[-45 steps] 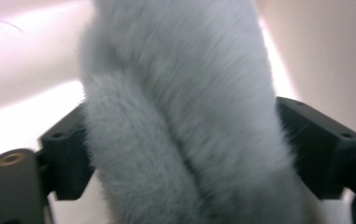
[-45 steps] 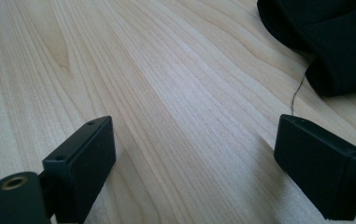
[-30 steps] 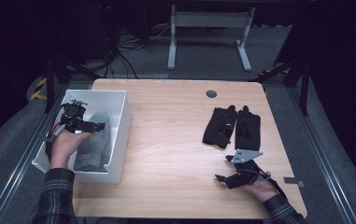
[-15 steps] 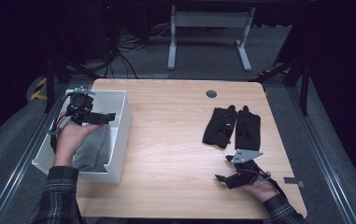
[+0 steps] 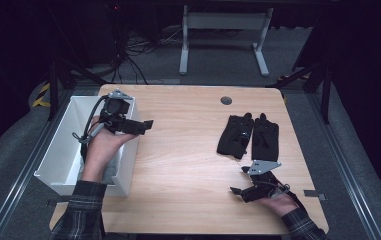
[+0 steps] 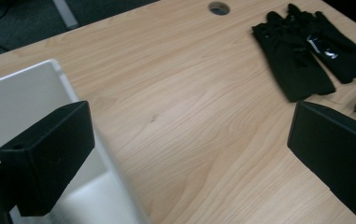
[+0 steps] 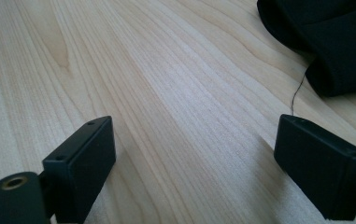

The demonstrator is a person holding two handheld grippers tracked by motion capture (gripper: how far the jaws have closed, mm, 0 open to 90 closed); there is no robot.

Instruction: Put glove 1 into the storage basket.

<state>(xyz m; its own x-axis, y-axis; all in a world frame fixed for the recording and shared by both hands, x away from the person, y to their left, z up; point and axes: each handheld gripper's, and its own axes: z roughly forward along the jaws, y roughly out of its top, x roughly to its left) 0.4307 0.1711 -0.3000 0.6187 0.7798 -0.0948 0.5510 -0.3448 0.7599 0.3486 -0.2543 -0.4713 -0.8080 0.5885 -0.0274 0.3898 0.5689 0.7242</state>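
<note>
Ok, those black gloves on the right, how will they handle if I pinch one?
The black gloves lie flat and creased, so one probably droops limp from a pinch. They look like thin fabric, so likely light. They overlap side by side, and a loose thread trails off, so the second may drag along.

No text, label, brand, number or sign can be read on anything here.

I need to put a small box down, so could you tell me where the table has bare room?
The widest bare patch is the middle of the table, bordered by the white bin and the black gloves. The far strip around the cable hole is also free. It is crowded at right, where the right gripper sits near the gloves.
</note>
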